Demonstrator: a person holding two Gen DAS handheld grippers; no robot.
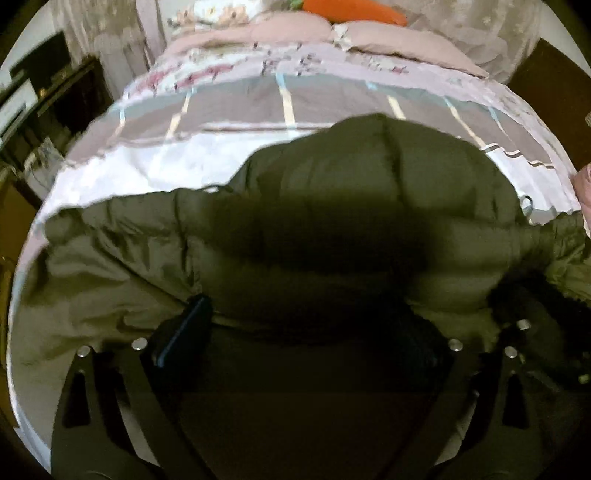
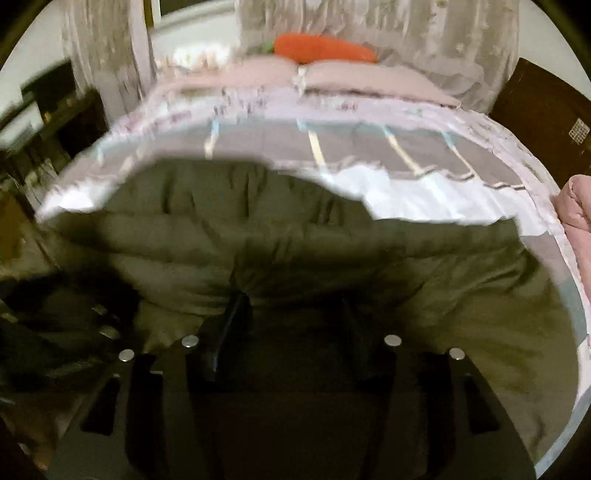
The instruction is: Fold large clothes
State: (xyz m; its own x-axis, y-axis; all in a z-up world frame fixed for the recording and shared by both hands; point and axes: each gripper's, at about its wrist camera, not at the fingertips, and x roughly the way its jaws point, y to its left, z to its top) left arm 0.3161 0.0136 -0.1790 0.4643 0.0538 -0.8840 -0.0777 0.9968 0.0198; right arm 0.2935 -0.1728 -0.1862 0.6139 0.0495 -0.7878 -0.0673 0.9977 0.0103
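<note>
An olive-green puffer jacket lies spread on the bed; it also fills the middle of the right wrist view. My left gripper sits low over the jacket's near edge, its fingers wide apart with padded fabric bulging between them. My right gripper is over the jacket further right, its fingers also apart with fabric between. The right gripper shows at the right edge of the left wrist view. Both views are blurred and shadowed at the fingertips.
The bed has a pale patchwork cover, pink pillows and an orange carrot plush at its head. Dark furniture stands left of the bed, a dark cabinet right. Pink bedding lies at the right edge.
</note>
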